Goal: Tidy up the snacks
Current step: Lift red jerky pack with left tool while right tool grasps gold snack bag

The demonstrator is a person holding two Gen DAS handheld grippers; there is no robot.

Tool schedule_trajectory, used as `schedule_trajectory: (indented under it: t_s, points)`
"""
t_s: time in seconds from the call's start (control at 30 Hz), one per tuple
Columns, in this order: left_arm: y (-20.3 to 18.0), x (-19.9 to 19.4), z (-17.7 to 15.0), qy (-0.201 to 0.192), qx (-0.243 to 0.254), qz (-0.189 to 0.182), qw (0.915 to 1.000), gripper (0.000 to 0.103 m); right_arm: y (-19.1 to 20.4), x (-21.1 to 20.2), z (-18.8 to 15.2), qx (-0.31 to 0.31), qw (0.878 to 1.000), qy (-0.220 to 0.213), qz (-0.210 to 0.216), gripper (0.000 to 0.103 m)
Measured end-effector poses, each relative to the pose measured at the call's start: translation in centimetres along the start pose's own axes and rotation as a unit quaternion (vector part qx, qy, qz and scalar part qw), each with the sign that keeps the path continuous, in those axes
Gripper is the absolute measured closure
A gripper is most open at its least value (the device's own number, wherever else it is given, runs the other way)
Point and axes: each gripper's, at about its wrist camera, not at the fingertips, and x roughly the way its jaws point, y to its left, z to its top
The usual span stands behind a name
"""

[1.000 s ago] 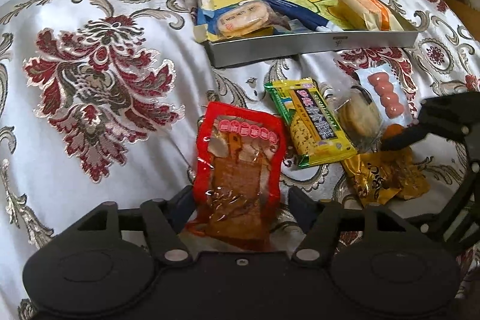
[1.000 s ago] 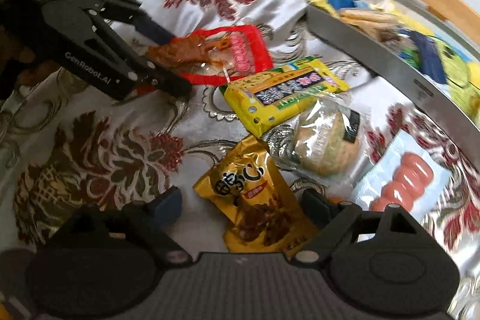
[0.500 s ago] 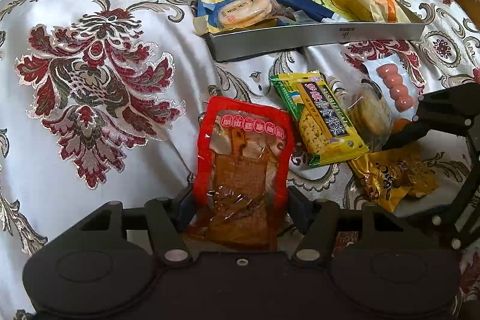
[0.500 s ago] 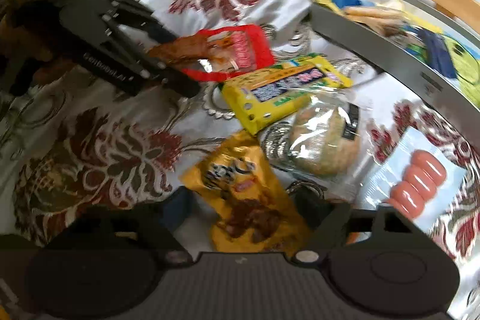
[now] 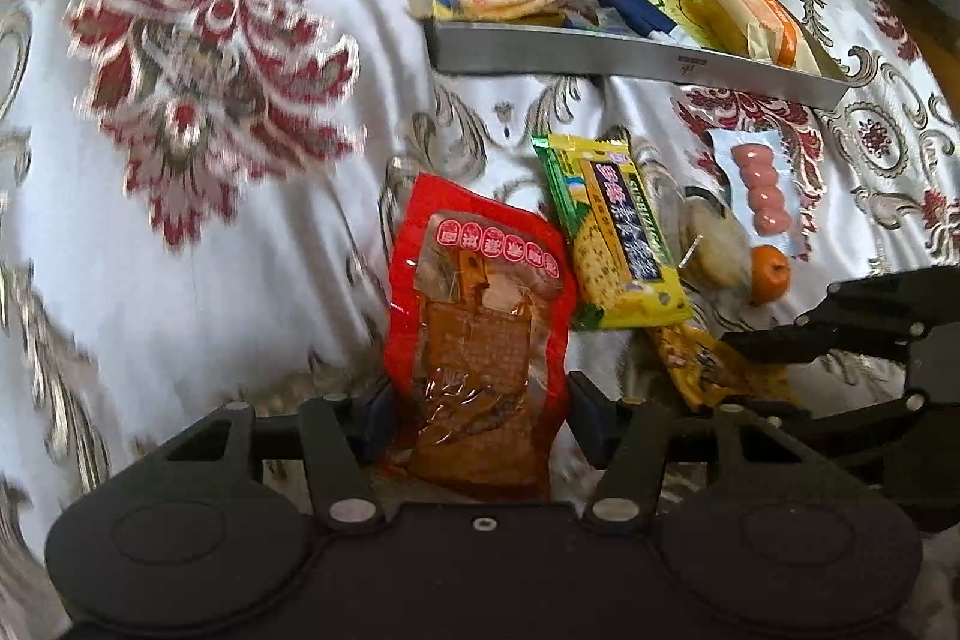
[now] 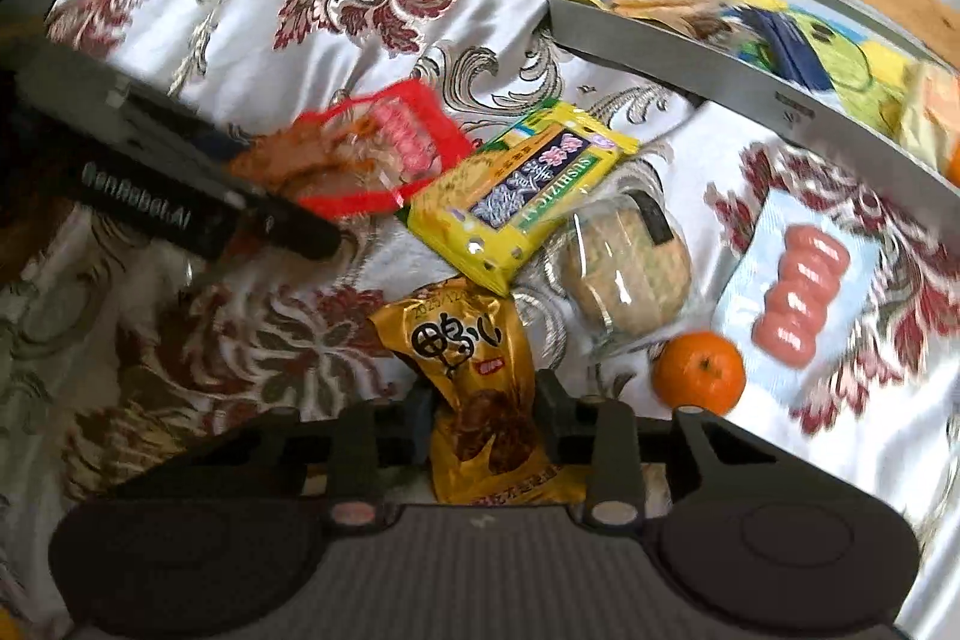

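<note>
Left wrist view: left claw (image 5: 474, 415) clamped on the red packet (image 5: 477, 316), low centre. Yellow-green packet (image 5: 612, 232) at 2 o'clock of it, touching. Grey tray (image 5: 630, 55) of snacks at 12 o'clock on the brocade cloth (image 5: 198, 172).

Right wrist view: right claw (image 6: 483, 421) clamped on the gold packet (image 6: 480, 382). Orange (image 6: 699, 371) at 3 o'clock; wrapped biscuit (image 6: 627, 268) at 1 o'clock; sausage pack (image 6: 801, 280) beyond.

The tablecloth (image 5: 198, 58) pattern smears with motion blur on the left. The gold packet (image 5: 714, 370) lies half hidden behind the right gripper (image 5: 774, 358). The tray (image 6: 750, 94) runs off the right edge, its contents blurred.
</note>
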Motion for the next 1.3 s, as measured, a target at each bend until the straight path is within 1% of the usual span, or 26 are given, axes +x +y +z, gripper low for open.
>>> schedule_trajectory:
  t_s: [0.1,0.2,0.23,0.3,0.33,0.43,0.5,0.53,0.6,0.7,0.77,0.8,0.9,0.97,1.07,1.2,1.3]
  points:
    - [-0.5,-0.7,-1.1,0.013,-0.023,-0.009,0.9996,0.044,0.7,-0.9,-0.6,0.016,1.0,0.0,0.002,0.068]
    - [-1.3,-1.3,-2.4,0.018,-0.025,-0.008,0.9995,0.044,1.7,-1.6,-1.1,-0.005,1.0,-0.003,-0.009,0.067]
    - [-1.6,-1.3,-2.6,0.017,-0.018,-0.005,0.9997,0.044,2.2,-1.7,-1.2,-0.02,1.0,-0.004,-0.019,0.066]
    - [-2.1,-1.2,-3.0,0.014,-0.001,0.007,0.9999,0.043,2.8,-1.2,-1.2,-0.042,0.998,-0.002,-0.037,0.058]
    - [-2.2,-1.1,-3.1,0.014,0.006,0.011,0.9998,0.043,3.0,-1.1,-1.1,-0.042,0.998,0.001,-0.042,0.053]
    - [-2.0,-0.7,-3.1,0.012,0.013,0.01,0.9998,0.041,2.5,-0.1,-0.7,-0.021,0.999,0.006,-0.031,0.048]
    - [-1.7,-0.5,-2.9,0.011,0.007,0.007,0.9999,0.041,1.4,0.3,-0.6,0.021,1.0,0.008,-0.009,0.049]
    - [-1.6,-0.4,-2.8,0.011,0.005,0.006,0.9999,0.041,0.8,0.3,-0.7,0.044,0.999,0.005,-0.001,0.052]
    - [-1.7,-0.3,-2.7,0.01,0.009,0.007,0.9999,0.041,0.9,0.0,-1.0,0.049,0.999,-0.003,-0.005,0.057]
    - [-2.0,-0.4,-2.6,0.013,0.018,0.012,0.9997,0.043,2.4,-0.9,-1.5,0.026,0.999,-0.017,-0.039,0.068]
    - [-2.2,-0.7,-2.7,0.016,0.017,0.011,0.9997,0.044,3.4,-1.7,-1.9,0.006,0.997,-0.029,-0.065,0.073]
    - [-2.2,-0.8,-2.8,0.017,0.015,0.009,0.9997,0.044,3.7,-2.0,-2.2,0.0,0.997,-0.033,-0.075,0.074]
    - [-2.4,-1.3,-3.1,0.021,0.008,0.006,0.9997,0.045,4.3,-2.9,-3.0,-0.004,0.995,-0.045,-0.09,0.08]
    - [-2.7,-1.8,-3.5,0.02,-0.001,0.004,0.9998,0.045,4.4,-3.7,-3.4,0.006,0.994,-0.056,-0.094,0.09]
    - [-3.1,-2.6,-4.4,0.019,-0.015,-0.002,0.9997,0.045,4.7,-4.6,-4.2,0.015,0.992,-0.074,-0.106,0.091]
    - [-4.0,-3.3,-5.6,0.019,-0.02,-0.002,0.9996,0.047,5.3,-5.1,-5.2,0.01,0.988,-0.094,-0.119,0.091]
    - [-4.3,-3.9,-6.3,0.015,-0.041,-0.011,0.999,0.047,5.3,-5.8,-5.5,0.016,0.986,-0.117,-0.118,0.091]
